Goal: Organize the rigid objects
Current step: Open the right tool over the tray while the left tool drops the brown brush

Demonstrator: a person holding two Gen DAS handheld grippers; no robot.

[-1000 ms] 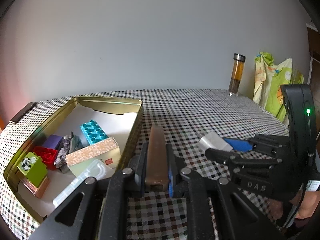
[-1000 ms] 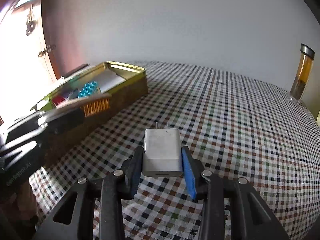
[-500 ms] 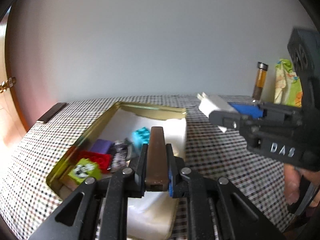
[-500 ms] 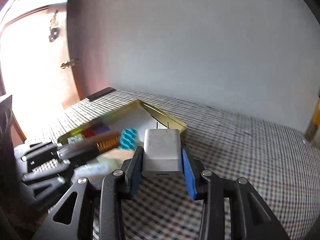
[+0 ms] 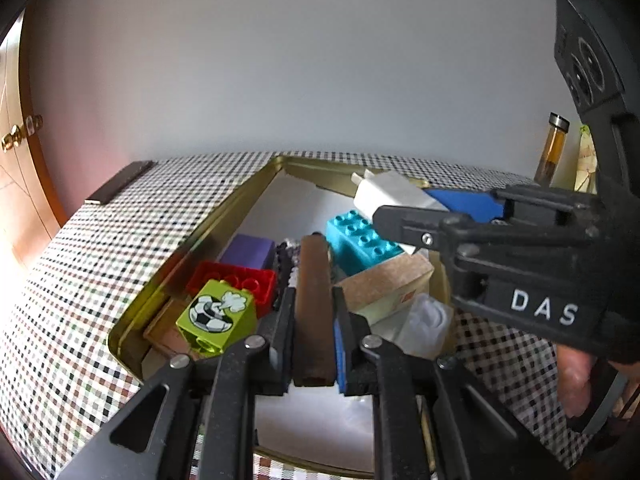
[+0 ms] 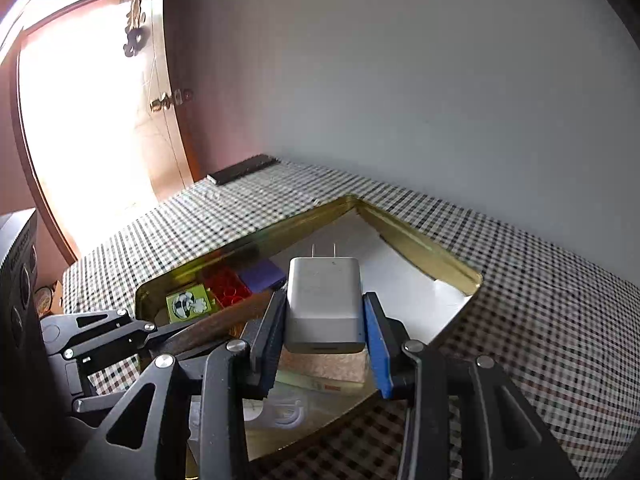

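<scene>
My left gripper (image 5: pixel 314 320) is shut on a brown brush handle (image 5: pixel 312 304) and holds it over the near end of the gold tin (image 5: pixel 224 224). My right gripper (image 6: pixel 324 320) is shut on a white plug-in charger (image 6: pixel 324 300), prongs forward, held above the tin (image 6: pixel 420 240). In the left wrist view the charger (image 5: pixel 392 194) hangs over the teal brick (image 5: pixel 356 240). The tin holds a red brick (image 5: pixel 232 280), a green football brick (image 5: pixel 216 316), a purple block (image 5: pixel 248 248) and a beige box (image 5: pixel 384 284).
The tin sits on a checked tablecloth (image 5: pixel 100 260). A dark flat bar (image 5: pixel 118 182) lies at the table's far left edge. An amber bottle (image 5: pixel 554 148) stands at the back right by a yellow-green cloth. A door (image 6: pixel 100 120) is at the left.
Both grippers have moved left from the open tablecloth to above the tin, each still holding its object. The right gripper rose and now hangs over the tin's middle.
</scene>
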